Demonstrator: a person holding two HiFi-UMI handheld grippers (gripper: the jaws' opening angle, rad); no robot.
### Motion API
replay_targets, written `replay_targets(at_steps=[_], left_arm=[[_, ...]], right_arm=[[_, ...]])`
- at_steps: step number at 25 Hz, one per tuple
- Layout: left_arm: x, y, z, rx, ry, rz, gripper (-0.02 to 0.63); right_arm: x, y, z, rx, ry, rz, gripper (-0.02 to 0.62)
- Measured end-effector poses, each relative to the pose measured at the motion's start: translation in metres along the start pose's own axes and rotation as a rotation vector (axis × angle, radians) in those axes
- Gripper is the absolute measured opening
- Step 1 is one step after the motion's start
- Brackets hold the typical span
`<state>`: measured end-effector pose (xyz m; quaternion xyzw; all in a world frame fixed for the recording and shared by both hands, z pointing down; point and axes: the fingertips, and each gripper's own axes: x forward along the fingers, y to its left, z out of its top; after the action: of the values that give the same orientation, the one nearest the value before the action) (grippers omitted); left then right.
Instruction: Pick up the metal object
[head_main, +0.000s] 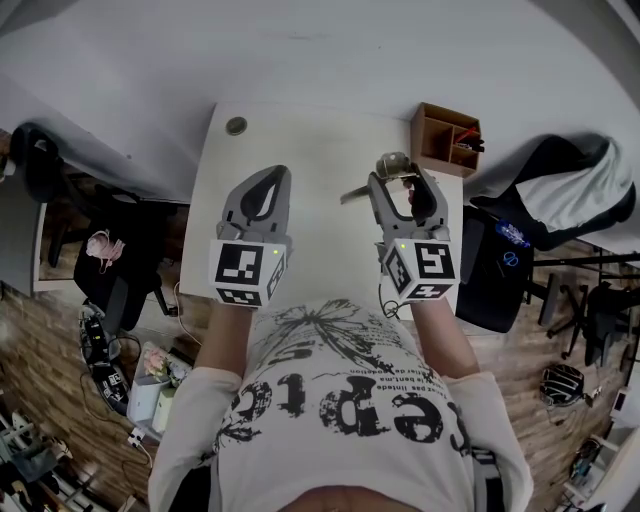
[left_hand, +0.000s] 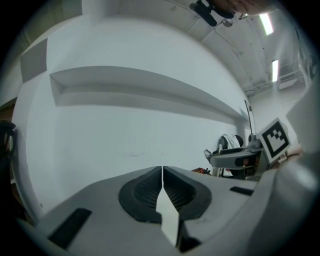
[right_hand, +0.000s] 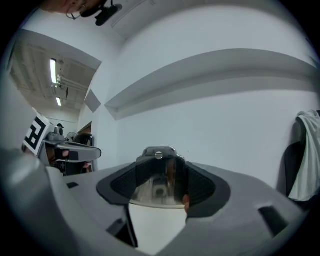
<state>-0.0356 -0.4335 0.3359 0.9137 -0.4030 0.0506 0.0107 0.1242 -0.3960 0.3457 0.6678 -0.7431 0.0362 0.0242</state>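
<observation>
A shiny metal object (head_main: 393, 163) is clamped between the jaws of my right gripper (head_main: 397, 178), above the right part of the white table (head_main: 310, 140). A thin part of it sticks out to the left (head_main: 353, 194). In the right gripper view the metal object (right_hand: 159, 176) fills the gap between the dark pads, with a rivet at its top. My left gripper (head_main: 270, 174) hovers over the table's left half. Its jaws are shut with nothing between them, and the left gripper view shows the pads (left_hand: 150, 190) pressed together.
A wooden box (head_main: 445, 138) with compartments stands at the table's back right corner. A small round thing (head_main: 236, 126) lies near the back left corner. A chair draped with clothes (head_main: 560, 195) stands to the right, a dark chair (head_main: 110, 250) to the left.
</observation>
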Motion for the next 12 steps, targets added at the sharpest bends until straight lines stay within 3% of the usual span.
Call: replay_targets(at_steps=[12], left_arm=[[-0.0049,0.0020,-0.0007,0.013,0.016,0.009,0.011]], right_arm=[[-0.0020,0.0036,-0.0071,0.026,0.024,-0.015,0.278]])
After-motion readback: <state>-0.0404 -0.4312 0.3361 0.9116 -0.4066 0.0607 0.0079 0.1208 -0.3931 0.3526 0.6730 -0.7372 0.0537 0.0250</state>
